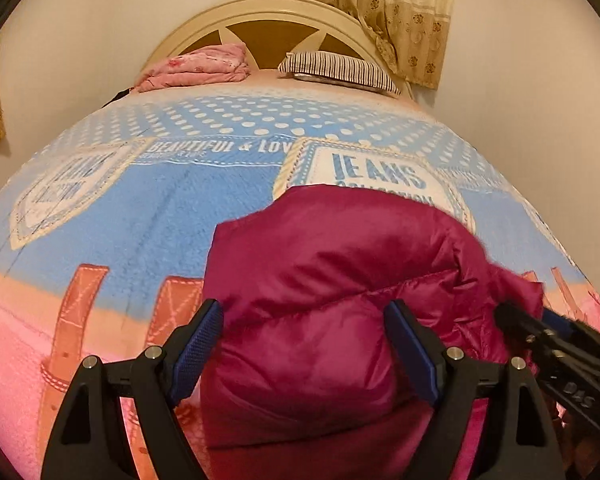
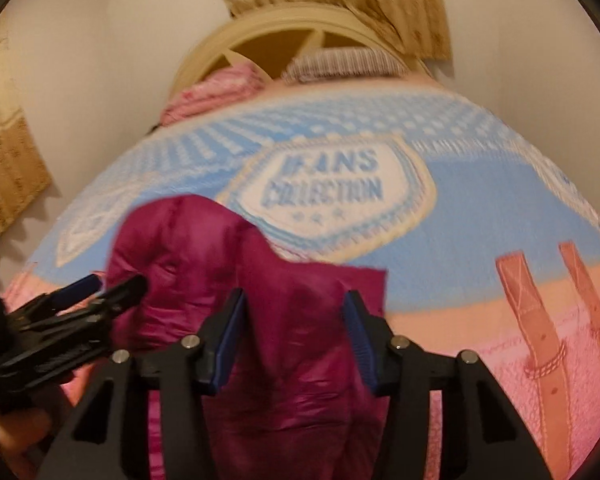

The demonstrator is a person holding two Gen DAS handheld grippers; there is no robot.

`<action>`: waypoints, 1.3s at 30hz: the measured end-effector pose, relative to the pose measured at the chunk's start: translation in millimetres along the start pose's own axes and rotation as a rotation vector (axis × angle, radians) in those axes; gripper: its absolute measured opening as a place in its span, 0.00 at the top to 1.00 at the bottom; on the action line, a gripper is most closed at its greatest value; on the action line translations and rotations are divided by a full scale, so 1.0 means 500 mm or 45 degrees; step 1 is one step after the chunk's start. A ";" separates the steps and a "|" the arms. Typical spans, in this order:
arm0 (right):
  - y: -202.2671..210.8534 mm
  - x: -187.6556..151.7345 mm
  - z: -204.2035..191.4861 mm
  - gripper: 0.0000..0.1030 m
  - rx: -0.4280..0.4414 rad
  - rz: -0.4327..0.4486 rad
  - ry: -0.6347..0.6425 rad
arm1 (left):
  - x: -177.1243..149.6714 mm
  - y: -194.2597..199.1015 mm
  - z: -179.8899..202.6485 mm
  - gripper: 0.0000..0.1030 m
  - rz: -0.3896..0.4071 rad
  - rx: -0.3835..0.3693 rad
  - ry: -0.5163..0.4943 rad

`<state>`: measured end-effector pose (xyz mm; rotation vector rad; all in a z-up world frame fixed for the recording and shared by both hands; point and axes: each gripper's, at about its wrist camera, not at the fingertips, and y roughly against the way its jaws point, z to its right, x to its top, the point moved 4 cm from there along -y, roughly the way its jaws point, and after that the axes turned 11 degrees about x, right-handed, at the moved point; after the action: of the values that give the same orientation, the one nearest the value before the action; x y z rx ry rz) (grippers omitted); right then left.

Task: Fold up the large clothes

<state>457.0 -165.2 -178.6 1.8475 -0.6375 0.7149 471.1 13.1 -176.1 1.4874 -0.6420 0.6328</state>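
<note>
A magenta puffer jacket (image 1: pixel 332 280) lies bunched and folded on the bed near its front edge. My left gripper (image 1: pixel 304 344) is open, its blue pads either side of the jacket's near part. In the right wrist view the jacket (image 2: pixel 228 264) fills the lower middle. My right gripper (image 2: pixel 296 336) is open around a fold of the jacket. The right gripper also shows at the right of the left wrist view (image 1: pixel 556 344). The left gripper shows at the left of the right wrist view (image 2: pixel 96 292). The view is blurred.
The bed has a blue and pink blanket (image 1: pixel 140 208) printed with "JEANS COLLECTION". A folded pink quilt (image 1: pixel 204 66) and a striped pillow (image 1: pixel 336 70) lie by the cream headboard (image 1: pixel 260 12). Curtains (image 1: pixel 380 4) hang behind.
</note>
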 end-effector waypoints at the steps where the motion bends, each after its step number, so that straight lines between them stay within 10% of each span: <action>1: -0.010 -0.010 0.015 0.49 -0.015 -0.013 -0.017 | -0.004 -0.003 0.004 0.19 -0.005 -0.004 -0.005; 39: -0.063 -0.071 0.072 0.48 -0.027 -0.088 -0.070 | -0.046 -0.055 0.053 0.07 -0.074 0.075 -0.088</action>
<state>461.5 -184.0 -234.8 1.8659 -0.6111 0.6120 475.3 -13.1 -211.8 1.5824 -0.6351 0.5616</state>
